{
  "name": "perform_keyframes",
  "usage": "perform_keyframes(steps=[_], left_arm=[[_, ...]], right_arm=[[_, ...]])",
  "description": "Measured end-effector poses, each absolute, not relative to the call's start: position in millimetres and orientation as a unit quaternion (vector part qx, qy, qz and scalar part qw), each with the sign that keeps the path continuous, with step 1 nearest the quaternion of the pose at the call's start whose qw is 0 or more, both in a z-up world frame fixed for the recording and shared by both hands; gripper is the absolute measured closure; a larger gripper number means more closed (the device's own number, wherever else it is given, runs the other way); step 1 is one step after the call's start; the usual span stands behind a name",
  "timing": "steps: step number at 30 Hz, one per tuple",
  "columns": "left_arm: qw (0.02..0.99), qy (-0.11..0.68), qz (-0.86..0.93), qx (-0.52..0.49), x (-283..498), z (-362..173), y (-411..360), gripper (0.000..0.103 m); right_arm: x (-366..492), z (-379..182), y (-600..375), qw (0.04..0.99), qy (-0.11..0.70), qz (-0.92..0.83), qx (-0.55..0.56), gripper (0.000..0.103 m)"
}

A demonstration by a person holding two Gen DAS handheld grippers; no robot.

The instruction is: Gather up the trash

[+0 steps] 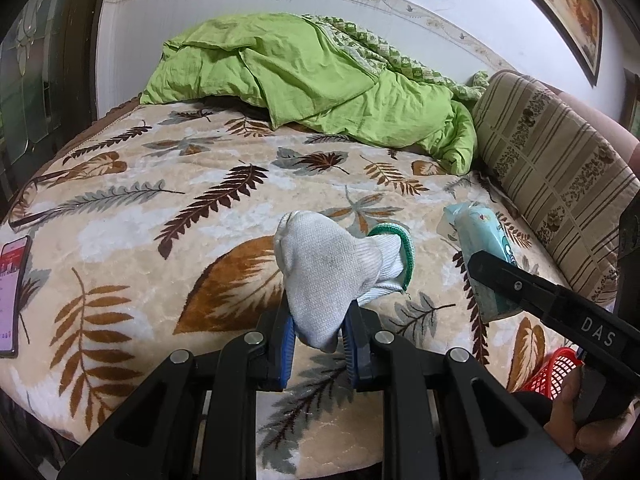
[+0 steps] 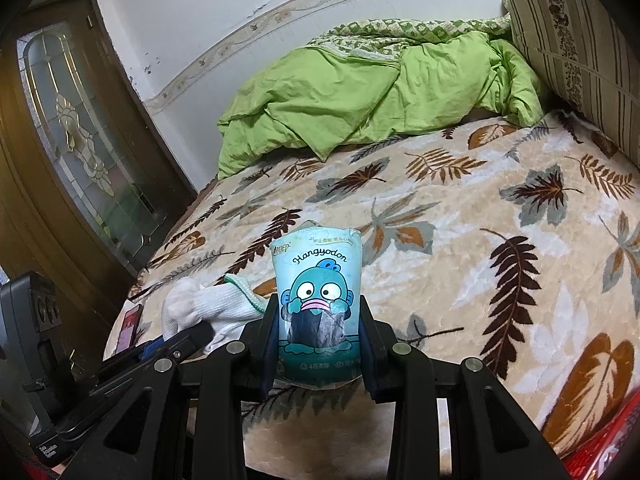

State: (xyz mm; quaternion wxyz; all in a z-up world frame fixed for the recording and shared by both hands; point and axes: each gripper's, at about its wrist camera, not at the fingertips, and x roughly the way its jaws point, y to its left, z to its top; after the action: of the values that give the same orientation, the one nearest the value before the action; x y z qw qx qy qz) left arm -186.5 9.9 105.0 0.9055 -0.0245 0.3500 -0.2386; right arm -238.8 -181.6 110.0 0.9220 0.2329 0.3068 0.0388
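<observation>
- Sock (image 1: 320,276), white with a green cuff, sits clamped in your left gripper (image 1: 319,344), lifted above the leaf-print blanket (image 1: 120,208).
- Tissue pack (image 2: 318,300), teal, is squeezed between your right gripper (image 2: 318,344) jaws.
- Red basket (image 1: 556,372), perhaps for trash, shows at four o'clock in the left view.
- Phone (image 1: 12,292) lies at nine o'clock.

Phone (image 1: 12,292) cut by edge; red basket (image 1: 560,372) mostly hidden.
</observation>
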Motion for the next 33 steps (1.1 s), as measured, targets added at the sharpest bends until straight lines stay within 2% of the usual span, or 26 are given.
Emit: perform_keyframes(steps=[16,26,33], left_arm=[[0.894,0.336,-0.296,-0.009,-205,120,-7,0.084],[0.832,0.339,-0.437,0.032,-247,138,-86,0.084],[0.758,0.365,-0.536,0.071,-296,134,-159,0.084]], right_arm=[[-271,114,-202,0.918,0.298,0.017,0.260,0.067],[-373,148,-270,0.924,0.257,-0.073,0.275,0.066],[-459,144,-322,0.899,0.270,-0.179,0.295,0.066]])
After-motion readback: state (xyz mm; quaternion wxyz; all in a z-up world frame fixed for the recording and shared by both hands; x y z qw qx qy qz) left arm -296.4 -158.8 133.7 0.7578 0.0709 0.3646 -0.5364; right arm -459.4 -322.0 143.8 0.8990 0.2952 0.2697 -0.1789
